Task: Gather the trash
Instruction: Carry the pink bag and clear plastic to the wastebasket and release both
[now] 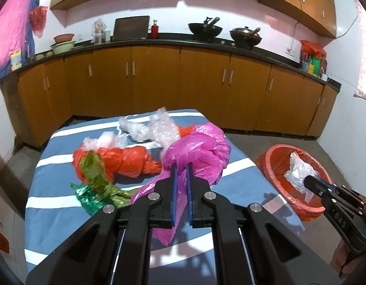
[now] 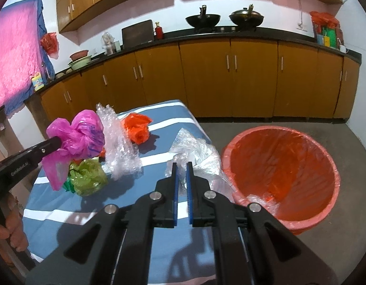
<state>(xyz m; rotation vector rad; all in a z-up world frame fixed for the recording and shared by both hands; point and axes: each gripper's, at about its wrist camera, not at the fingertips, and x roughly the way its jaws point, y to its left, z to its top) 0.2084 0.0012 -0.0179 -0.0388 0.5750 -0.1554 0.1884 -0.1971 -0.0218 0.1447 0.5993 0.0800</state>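
Two grippers each carry trash. Left wrist view: the left gripper (image 1: 181, 166) pinches a crumpled magenta plastic bag (image 1: 199, 149) above the blue-and-white striped tablecloth (image 1: 54, 197); the round red-lined waste bin (image 1: 278, 152) sits at three o'clock. Right wrist view: the right gripper (image 2: 182, 166) clamps a clear crinkled plastic wrap (image 2: 197, 152), bin (image 2: 330, 166) at three o'clock. Carrying step, likely; next, release over the bin.

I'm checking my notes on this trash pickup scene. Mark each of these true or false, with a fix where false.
1. The left gripper is shut on a pink bag. True.
2. The right gripper holds a green bag. False: it grips a clear plastic bag; the green bag lies on the table.
3. The bin has an orange liner. True.
4. The bin stands on the table. False: it stands on the floor beside it.
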